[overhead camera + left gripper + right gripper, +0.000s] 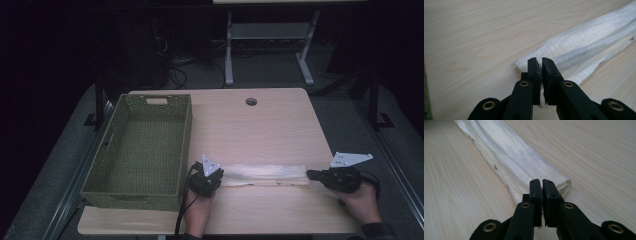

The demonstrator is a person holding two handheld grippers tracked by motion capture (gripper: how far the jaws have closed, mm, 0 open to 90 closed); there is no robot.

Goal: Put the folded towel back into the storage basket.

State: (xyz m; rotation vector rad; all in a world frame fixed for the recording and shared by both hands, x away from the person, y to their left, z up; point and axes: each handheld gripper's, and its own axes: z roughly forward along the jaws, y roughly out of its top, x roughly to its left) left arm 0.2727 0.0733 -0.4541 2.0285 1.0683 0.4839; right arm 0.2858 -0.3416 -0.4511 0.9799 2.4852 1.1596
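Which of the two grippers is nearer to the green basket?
The left gripper is nearer: it clamps the cloth's end beside the green basket. The right gripper clamps the far end, away from the basket.

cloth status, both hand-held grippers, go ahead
Left hand-held gripper shut on folded white cloth, left end. Right hand-held gripper shut on right end. Cloth flat on table. Green basket left, clear.
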